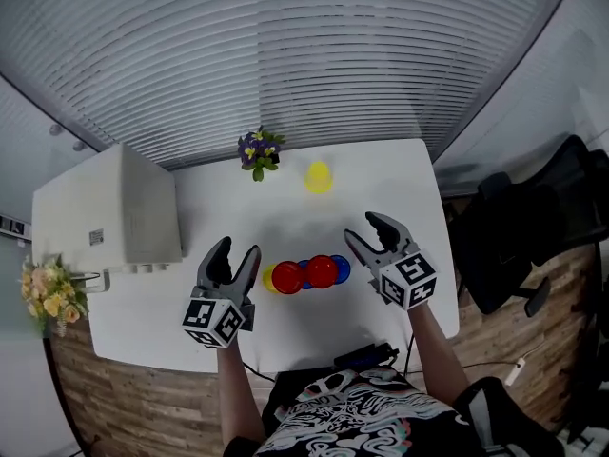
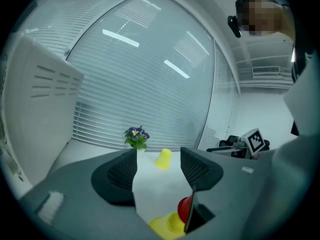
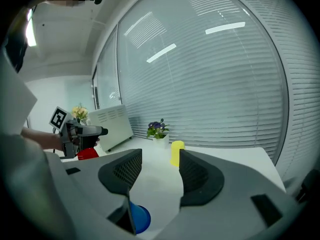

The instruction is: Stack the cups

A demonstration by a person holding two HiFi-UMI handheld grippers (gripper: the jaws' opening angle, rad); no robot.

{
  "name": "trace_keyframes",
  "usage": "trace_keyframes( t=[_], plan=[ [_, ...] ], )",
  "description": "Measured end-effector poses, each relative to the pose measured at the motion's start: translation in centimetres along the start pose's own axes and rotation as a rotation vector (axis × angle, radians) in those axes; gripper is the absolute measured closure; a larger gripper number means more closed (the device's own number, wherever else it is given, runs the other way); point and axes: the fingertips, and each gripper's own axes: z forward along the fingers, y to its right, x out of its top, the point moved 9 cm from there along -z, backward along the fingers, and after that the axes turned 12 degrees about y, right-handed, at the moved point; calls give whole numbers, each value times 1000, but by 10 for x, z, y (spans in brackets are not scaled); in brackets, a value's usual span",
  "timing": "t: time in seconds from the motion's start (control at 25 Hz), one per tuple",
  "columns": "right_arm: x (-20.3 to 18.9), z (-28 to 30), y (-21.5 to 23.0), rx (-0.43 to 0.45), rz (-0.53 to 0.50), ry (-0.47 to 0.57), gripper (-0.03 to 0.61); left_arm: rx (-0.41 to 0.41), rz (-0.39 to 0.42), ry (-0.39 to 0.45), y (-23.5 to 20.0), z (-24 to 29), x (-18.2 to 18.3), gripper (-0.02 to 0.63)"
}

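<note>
Pre-grasp: left gripper point(image 1: 236, 255) and right gripper point(image 1: 366, 231) both spread, empty, flanking the cups point(image 1: 322, 271) (yellow cup point(image 1: 319, 177) stands apart). Next, I'd pinch one end cup.

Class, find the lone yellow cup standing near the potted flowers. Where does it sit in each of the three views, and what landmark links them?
Head view: the lone yellow cup is at upper middle, right of the potted flowers.
Left gripper view: the cup is at centre, lower half, right of and below the flowers.
Right gripper view: the cup is near centre, right of the flowers.
Shared landmark: the potted flowers.
</note>
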Motion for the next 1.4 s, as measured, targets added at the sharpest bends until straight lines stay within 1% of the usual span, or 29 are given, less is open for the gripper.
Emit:
trace_keyframes(
  t=[0.16, 0.28, 0.4, 0.56, 0.68, 0.8, 0.96, 1.08, 1.16, 1.28, 1.4],
  plan=[
    [-8, 27, 10, -27, -37, -51, 350, 18, 0, -63, -21, 15, -15, 342],
    [-13, 41, 21, -47, -45, -64, 346, 3, 15, -103, -28, 26, -27, 342],
    [-15, 56, 30, -49, -65, -77, 313, -18, 24, -146, -33, 35, -40, 342],
    [-21, 76, 39, -31, -76, -102, 281, -49, 9, -185, -39, 43, -53, 344],
    [-23, 93, 42, 20, -103, -116, 263, -92, -12, -205, -41, 50, -57, 347],
    [-24, 110, 43, 88, -156, -135, 247, -131, -30, -203, -41, 55, -59, 355],
    [-24, 133, 52, 149, -216, -145, 239, -155, -47, -205, -46, 60, -61, 362],
    [-25, 147, 59, 212, -269, -155, 239, -179, -75, -209, -49, 64, -62, 367],
    [-25, 154, 63, 253, -296, -168, 239, -195, -75, -221, -49, 67, -64, 368],
    [-28, 164, 67, 304, -304, -183, 241, -214, -70, -237, -49, 69, -66, 371],
    [-30, 171, 71, 344, -271, -198, 276, -238, -63, -257, -46, 72, -69, 373]
  ],
)
